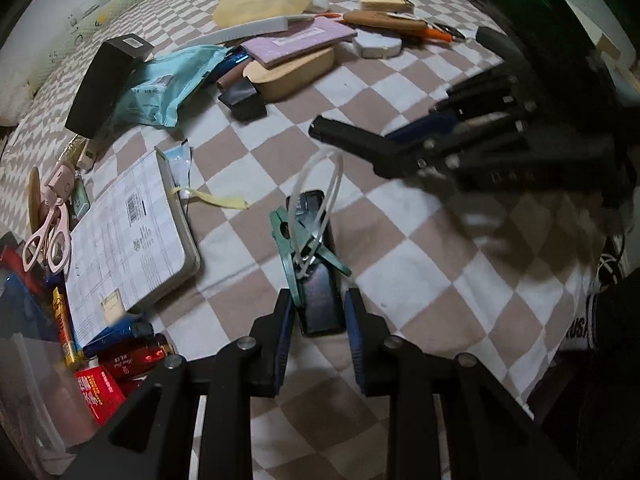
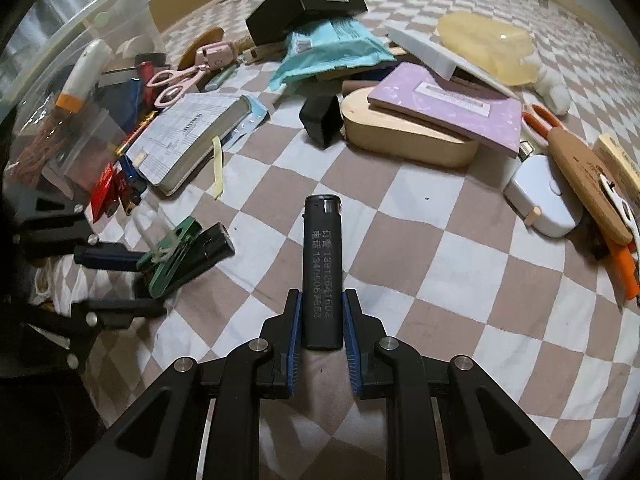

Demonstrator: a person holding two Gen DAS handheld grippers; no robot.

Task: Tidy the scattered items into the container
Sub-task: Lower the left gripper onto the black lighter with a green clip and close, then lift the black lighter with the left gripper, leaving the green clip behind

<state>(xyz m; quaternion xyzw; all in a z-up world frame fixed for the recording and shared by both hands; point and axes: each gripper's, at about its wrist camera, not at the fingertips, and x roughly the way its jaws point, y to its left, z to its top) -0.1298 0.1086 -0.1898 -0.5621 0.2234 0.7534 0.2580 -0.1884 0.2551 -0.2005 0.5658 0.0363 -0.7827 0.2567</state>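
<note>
The left gripper has its jaws closed in on a dark lighter. A green clip with a white loop lies on top of the lighter, and one blue pad looks like it is pressing the clip too. The right gripper has its jaws nearly closed on a black lighter with pale numbers on it. It sticks far out in front of the fingers.

Both hold their things just above the checked cloth, near its front edge. The clear container sits at the left edge of the cloth, with a few things already inside. Lots of things lie scattered toward the back edge — a book, pink scissors, a black box, a teal pouch, a purple notebook and a wooden box.

What could go wrong? The clip is only resting on the dark lighter, so I think a quick tilt could make it slide off and drop. The white loop could catch on something. The black lighter is held only at its bottom end — if its tip bumps the container wall, it might twist or pop out. The two grippers are close, so they could knock each other on the way to the container.
</note>
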